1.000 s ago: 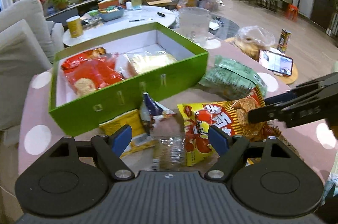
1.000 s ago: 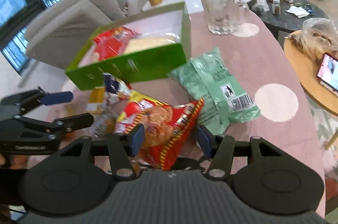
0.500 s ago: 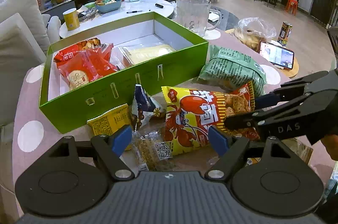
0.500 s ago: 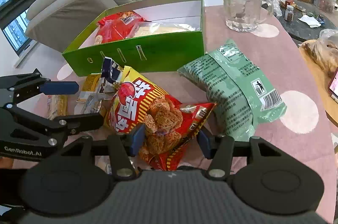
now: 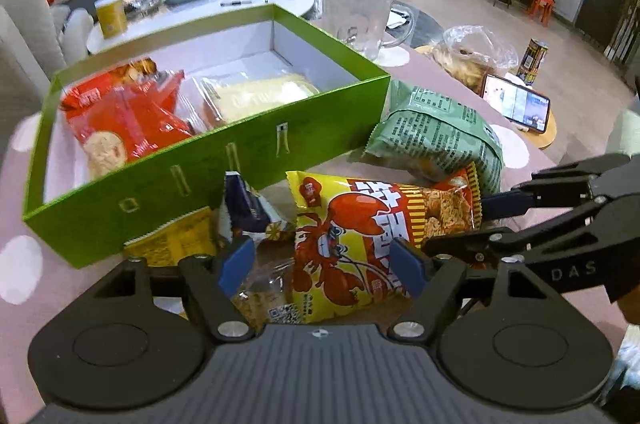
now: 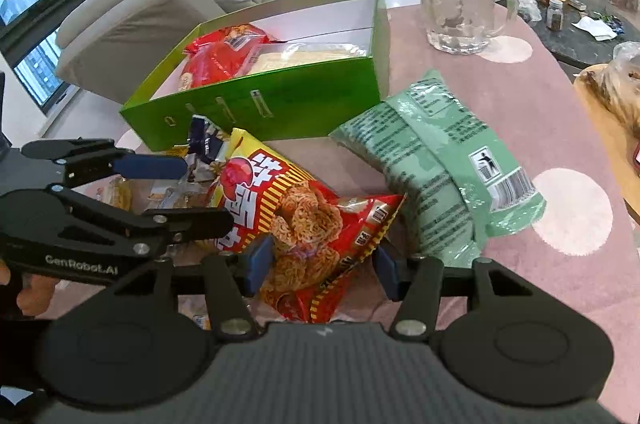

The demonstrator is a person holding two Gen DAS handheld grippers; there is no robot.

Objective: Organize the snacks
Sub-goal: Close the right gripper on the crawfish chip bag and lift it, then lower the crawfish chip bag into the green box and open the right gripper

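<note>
A green box [image 5: 208, 168] [image 6: 280, 96] holds a red snack bag [image 5: 120, 120] and a pale yellow packet [image 5: 256, 96]. In front of it lies a yellow-red crab snack bag [image 5: 360, 236] [image 6: 296, 216]. My right gripper [image 6: 322, 266] is open, its fingers on either side of that bag's red end. My left gripper [image 5: 324, 262] is open just above the bag's yellow end. A green bag [image 5: 436, 140] [image 6: 436, 160] lies to the right. A dark blue packet [image 5: 244, 208], a yellow packet [image 5: 176, 236] and a clear cracker packet [image 5: 264, 292] lie by the box.
A glass pitcher [image 5: 356, 16] [image 6: 456, 4] stands behind the box on the pink dotted tablecloth [image 6: 520, 96]. A phone [image 5: 516, 102] and a plastic bag lie on a wooden side table at the right. A sofa [image 6: 152, 8] stands at the left.
Both grippers have closed in on the crab snack bag from opposite ends. The bag now lies between the right gripper's fingers, nearer the left camera. Both stay open.
</note>
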